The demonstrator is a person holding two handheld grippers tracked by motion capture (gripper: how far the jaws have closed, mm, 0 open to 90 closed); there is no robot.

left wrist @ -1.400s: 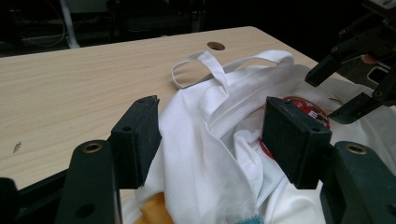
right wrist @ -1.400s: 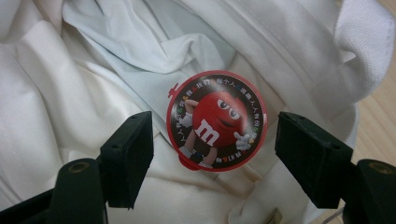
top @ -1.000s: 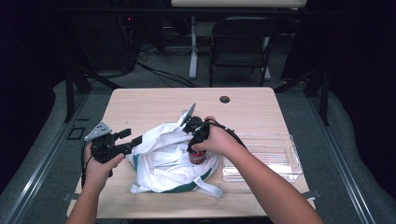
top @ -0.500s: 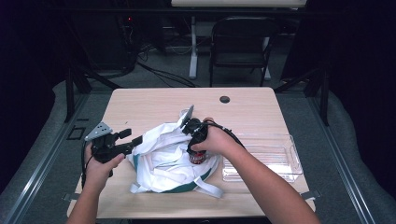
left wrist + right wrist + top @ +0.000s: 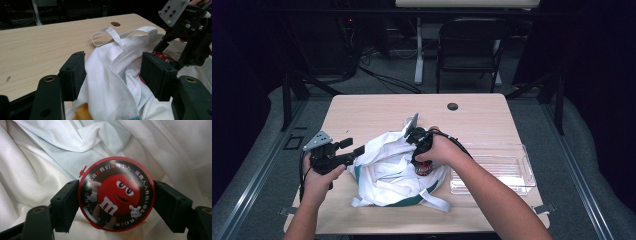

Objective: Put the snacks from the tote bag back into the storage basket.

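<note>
The round candy tin [image 5: 116, 194], red-rimmed with a red cartoon candy figure on its dark lid, lies inside the white cloth bag [image 5: 387, 170], resting on the bag's crumpled fabric. In the right gripper view it sits squarely between the two black jaws, its rim meeting the pads on both sides, though whether the pads press on it or merely stand against it cannot be told. The jaws of the right gripper [image 5: 421, 156] have just been opening and now stand wide, with the tin between them. From the high view this gripper points down into the mouth of the bag, and a bit of the tin's red shows just under the hand.

White folds of the bag crowd the tin on all sides. The left gripper [image 5: 113, 75] is closed on a bunched fold of the bag's edge at the bag's left side, the cloth filling the gap between its pads. In its view the bag's handle loops [image 5: 105, 35] lie on the wood behind, and something orange [image 5: 82, 113] peeks from under the cloth.

The bag rests near the front of the wooden table [image 5: 362, 112]. A clear plastic tray [image 5: 512, 172] stands just beside the bag on the right. A dark round hole [image 5: 452, 106] sits near the table's far edge, well apart from the bag.
</note>
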